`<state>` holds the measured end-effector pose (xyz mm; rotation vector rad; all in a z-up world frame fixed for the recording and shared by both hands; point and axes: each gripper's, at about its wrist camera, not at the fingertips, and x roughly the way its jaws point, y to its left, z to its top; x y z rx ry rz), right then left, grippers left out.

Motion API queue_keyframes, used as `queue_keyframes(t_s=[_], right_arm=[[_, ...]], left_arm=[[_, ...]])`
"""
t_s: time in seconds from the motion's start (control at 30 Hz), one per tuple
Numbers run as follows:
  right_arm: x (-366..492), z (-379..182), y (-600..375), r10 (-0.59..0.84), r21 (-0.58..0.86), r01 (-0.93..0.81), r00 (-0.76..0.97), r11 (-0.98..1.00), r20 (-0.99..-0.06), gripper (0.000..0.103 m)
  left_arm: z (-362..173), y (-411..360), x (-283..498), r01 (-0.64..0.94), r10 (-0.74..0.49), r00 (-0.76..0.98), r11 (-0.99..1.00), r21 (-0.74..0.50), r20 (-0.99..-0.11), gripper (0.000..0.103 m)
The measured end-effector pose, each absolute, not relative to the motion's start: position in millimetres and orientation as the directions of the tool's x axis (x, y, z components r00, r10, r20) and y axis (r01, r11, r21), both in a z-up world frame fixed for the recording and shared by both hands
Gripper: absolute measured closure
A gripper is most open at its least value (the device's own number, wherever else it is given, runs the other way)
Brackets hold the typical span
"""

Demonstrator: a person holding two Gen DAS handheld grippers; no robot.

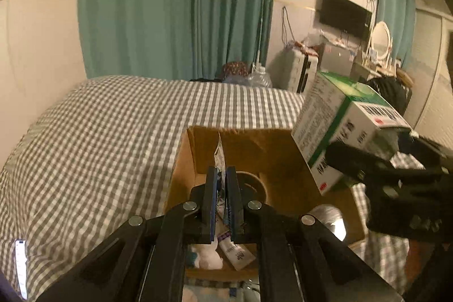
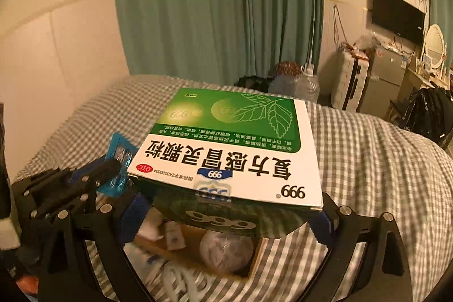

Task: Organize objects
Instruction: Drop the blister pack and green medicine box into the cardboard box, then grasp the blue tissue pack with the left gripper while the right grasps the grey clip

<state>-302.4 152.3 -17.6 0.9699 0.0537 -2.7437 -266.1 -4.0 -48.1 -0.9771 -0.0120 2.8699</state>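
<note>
An open cardboard box (image 1: pixel 286 160) sits on the checked bed. My left gripper (image 1: pixel 222 183) is shut on a thin blue foil sachet (image 1: pixel 220 157), edge-on above the box; the sachet shows from the side in the right wrist view (image 2: pixel 120 157). My right gripper (image 2: pixel 226 214) is shut on a green and white medicine box (image 2: pixel 235 143), held above the cardboard box's right side; the medicine box also shows in the left wrist view (image 1: pixel 339 126). Inside the cardboard box lie a tape roll (image 1: pixel 254 186), a small tube (image 1: pixel 236 252), white cloth and a silvery round thing (image 2: pixel 226 251).
The grey checked bedcover (image 1: pixel 99 146) spreads all around the box. Teal curtains (image 1: pixel 175 4) hang behind the bed. A suitcase (image 2: pixel 351 81), a small fridge, a wall TV and a mirror stand at the far right. A water jug (image 2: pixel 305 84) is beyond the bed.
</note>
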Motion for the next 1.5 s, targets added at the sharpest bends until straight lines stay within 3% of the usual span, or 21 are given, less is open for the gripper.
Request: queue_keyframes(t_s=[0.17, 0.2, 0.27, 0.3, 0.33, 0.43, 0.57, 0.8, 0.93, 1.17, 1.3, 1.37, 1.5], right_arm=[[-323.3, -40.7, 154.7, -0.218, 0.087, 0.214, -0.734, -0.973, -0.643, 0.004], [-323.1, -41.3, 157.6, -0.227, 0.101, 0.211, -0.740, -0.972, -0.633, 0.001], [-317.8, -37.4, 161.8, -0.226, 0.104, 0.207, -0.754, -0.973, -0.616, 0.001], [-313.2, -31.8, 163.7, -0.220, 0.098, 0.203, -0.764, -0.974, -0.607, 0.001], [-308.7, -25.2, 167.1, -0.216, 0.093, 0.200, -0.774, -0.975, -0.596, 0.001], [-287.0, 0.9, 173.5, -0.207, 0.066, 0.206, -0.800, -0.976, -0.563, 0.001], [-250.6, 34.6, 179.0, -0.218, 0.027, 0.240, -0.821, -0.970, -0.527, 0.001], [-176.8, 49.7, 171.6, -0.204, -0.101, 0.288, -0.846, -0.952, -0.494, 0.001], [-158.5, 10.5, 158.8, -0.176, -0.162, 0.307, -0.822, -0.938, -0.541, 0.000], [-189.8, -102.8, 142.2, -0.186, -0.075, 0.344, -0.663, -0.936, -0.726, 0.001], [-209.7, -156.0, 135.1, -0.188, -0.041, 0.371, -0.559, -0.928, -0.807, 0.010], [-216.3, -172.5, 129.9, -0.194, -0.025, 0.382, -0.522, -0.924, -0.830, 0.020], [-212.2, -191.0, 113.2, -0.202, -0.032, 0.434, -0.482, -0.900, -0.852, 0.022]], left_arm=[[-60.8, -3.4, -272.5, -0.112, 0.094, -0.777, -0.994, -0.010, -0.622, 0.092], [-60.7, -5.0, -271.0, -0.109, 0.092, -0.775, -0.994, -0.012, -0.625, 0.084], [-58.7, -6.6, -263.8, -0.086, 0.076, -0.778, -0.996, -0.014, -0.624, 0.053], [-54.3, -9.1, -256.3, -0.064, 0.060, -0.789, -0.998, -0.015, -0.611, 0.033], [-50.9, -12.5, -248.8, -0.051, 0.051, -0.802, -0.999, -0.017, -0.595, 0.023], [-32.0, -16.4, -223.1, -0.019, 0.013, -0.832, -1.000, 0.004, -0.554, 0.008], [-6.7, -25.0, -184.3, 0.001, -0.015, -0.852, -1.000, 0.028, -0.523, 0.000], [-7.0, -46.8, -137.2, 0.046, -0.034, -0.837, -0.999, -0.008, -0.546, 0.000], [-46.4, -58.1, -120.3, 0.103, -0.068, -0.806, -0.994, -0.027, -0.588, 0.000], [-138.2, -63.8, -122.3, 0.151, -0.133, -0.697, -0.988, 0.037, -0.705, 0.000], [-145.4, -71.0, -132.8, 0.168, -0.111, -0.676, -0.986, -0.006, -0.728, 0.000], [-149.8, -70.0, -135.1, 0.168, -0.113, -0.670, -0.986, -0.001, -0.734, 0.000], [-157.3, -66.8, -137.6, 0.163, -0.125, -0.642, -0.986, 0.025, -0.757, 0.000]])
